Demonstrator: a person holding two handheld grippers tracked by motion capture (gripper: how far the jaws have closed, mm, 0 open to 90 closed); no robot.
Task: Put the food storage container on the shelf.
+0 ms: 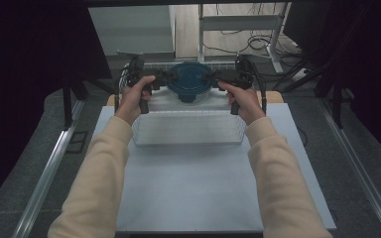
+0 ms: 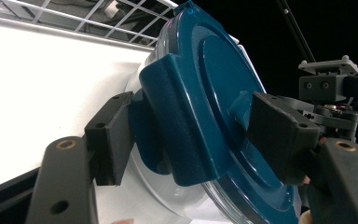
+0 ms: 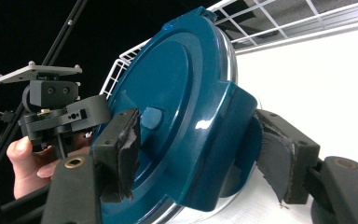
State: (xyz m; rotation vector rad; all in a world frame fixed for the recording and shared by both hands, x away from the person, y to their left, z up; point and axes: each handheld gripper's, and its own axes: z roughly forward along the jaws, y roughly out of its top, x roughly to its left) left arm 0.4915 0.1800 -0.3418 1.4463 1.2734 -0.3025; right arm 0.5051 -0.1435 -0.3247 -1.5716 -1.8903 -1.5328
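A round container with a dark blue lid is held between the two grippers above the far end of the white table, just beyond a white wire basket. The container is seen in the high view with its lid facing up; its clear body shows below the lid rim.

The left gripper is applied to the left side of the lid. In the left gripper view, its jaws are clamped on a blue side latch of the lid, one jaw below the latch and the other pressed on the lid's top face.

The right gripper is applied to the opposite side. In the right gripper view, its jaws are closed on the second latch in the same manner, one pad on the lid top, the other under the latch.

The container lies directly between the grippers, level with both, and is gripped at both latches.
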